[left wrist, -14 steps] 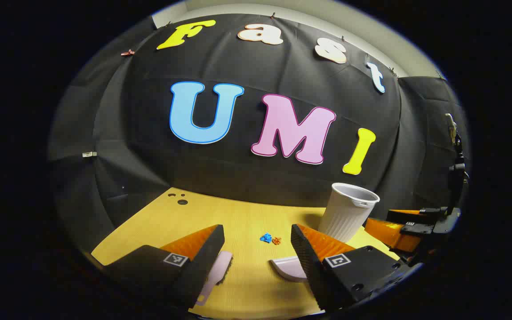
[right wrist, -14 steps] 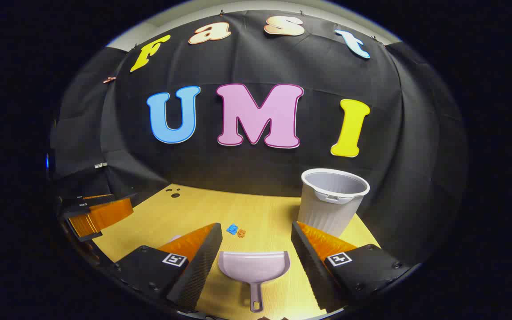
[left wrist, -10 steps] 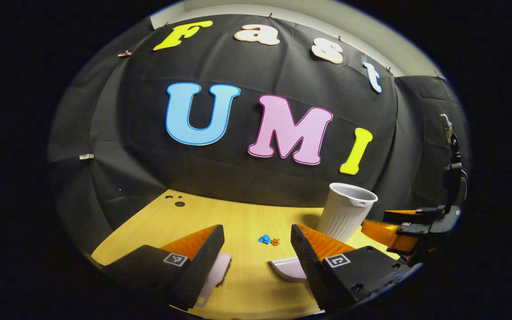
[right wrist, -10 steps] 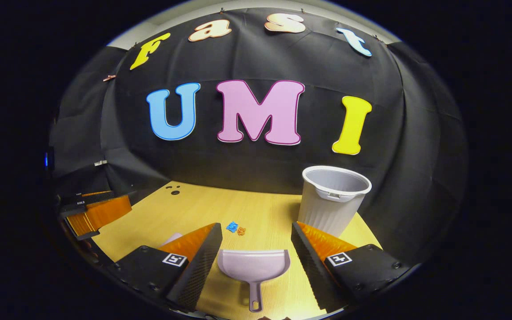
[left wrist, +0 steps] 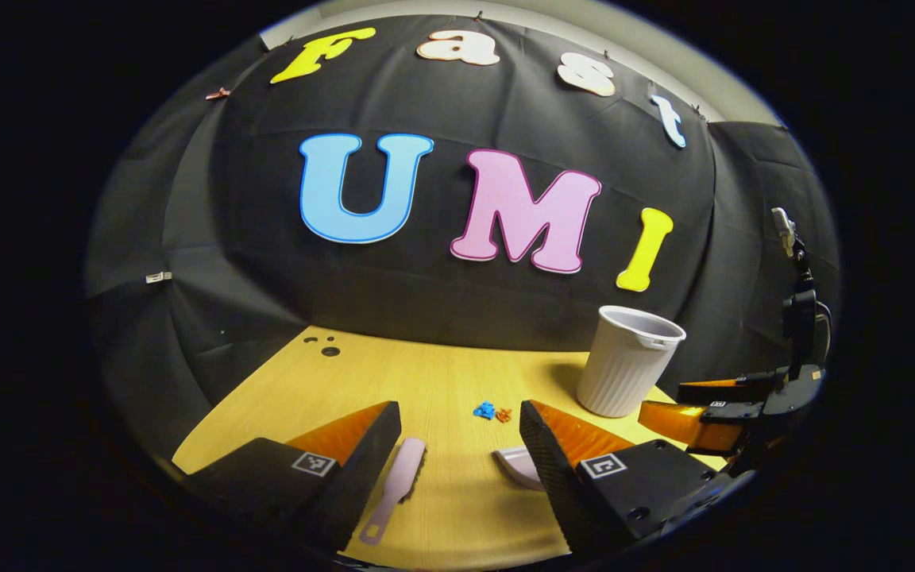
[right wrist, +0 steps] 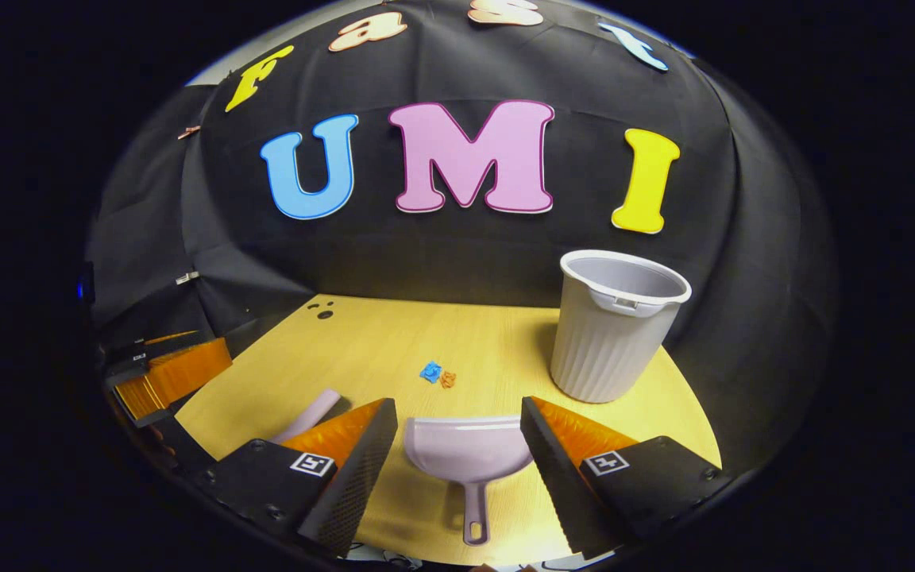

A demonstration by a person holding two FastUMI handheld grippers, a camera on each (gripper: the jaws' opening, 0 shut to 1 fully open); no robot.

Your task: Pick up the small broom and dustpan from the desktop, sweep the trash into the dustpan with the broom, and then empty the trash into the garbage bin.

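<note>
A pale pink dustpan lies flat on the wooden desktop, handle toward me, between the fingers of my open right gripper, which hovers over it. The pale pink small broom lies just right of my left finger; my left gripper is open with nothing in it. The broom's end peeks out behind my right gripper's left finger. Blue and orange trash scraps sit mid-desk. The grey ribbed garbage bin stands at the far right. A corner of the dustpan shows by my left gripper's right finger.
The other gripper appears at the right edge of the left gripper view, and the left one at the left edge of the right gripper view. Small dark holes mark the desk's far left corner. Black cloth walls the desk.
Both grippers have tilted down and moved forward. The dustpan now sits farther in between the right fingers, and more of the broom shows beside the left gripper's left finger.
</note>
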